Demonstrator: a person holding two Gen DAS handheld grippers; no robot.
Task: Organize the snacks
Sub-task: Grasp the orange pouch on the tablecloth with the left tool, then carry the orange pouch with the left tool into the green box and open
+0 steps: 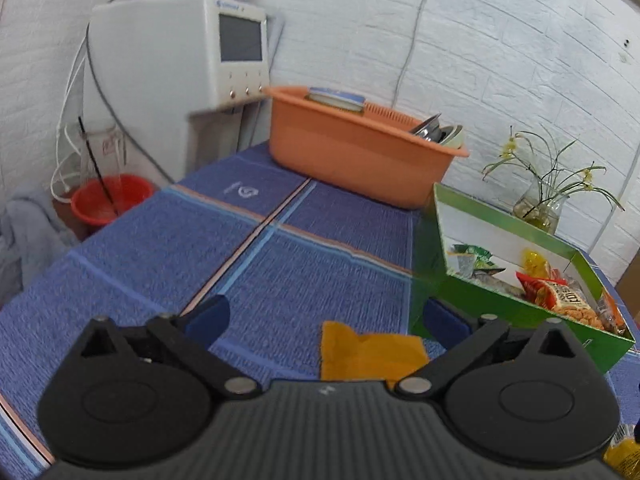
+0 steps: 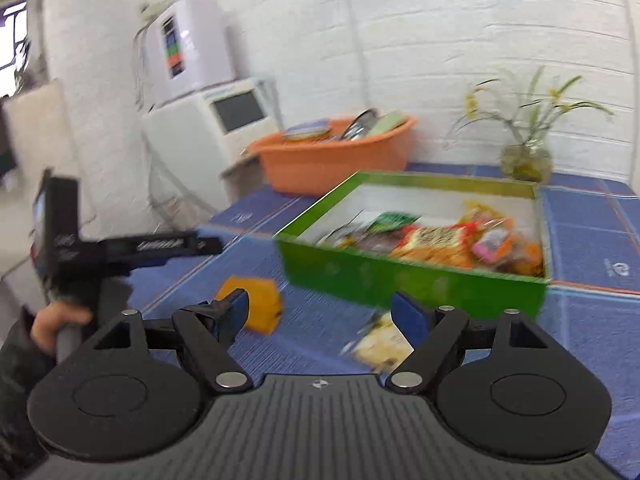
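My left gripper [image 1: 324, 316] hovers open and wide over the blue tablecloth. An orange snack packet [image 1: 368, 354] lies flat on the cloth just below its fingers, untouched. To the right stands a green box [image 1: 500, 312] holding several snack packets [image 1: 560, 296]. In the right wrist view my right gripper [image 2: 322, 312] is open too. A pale yellow packet [image 2: 380, 344] lies blurred by its right finger, and the orange packet [image 2: 256, 308] sits behind its left finger. The green box [image 2: 400, 276] is just beyond. At the far left, a person's hand [image 2: 60, 320] holds the left gripper [image 2: 208, 245].
An orange basin [image 1: 352, 152] with dishes stands at the back of the table. A white appliance [image 1: 180, 52] sits behind it on the left. A glass vase with a plant [image 1: 540, 208] is against the brick wall. A red bucket [image 1: 108, 200] is on the floor.
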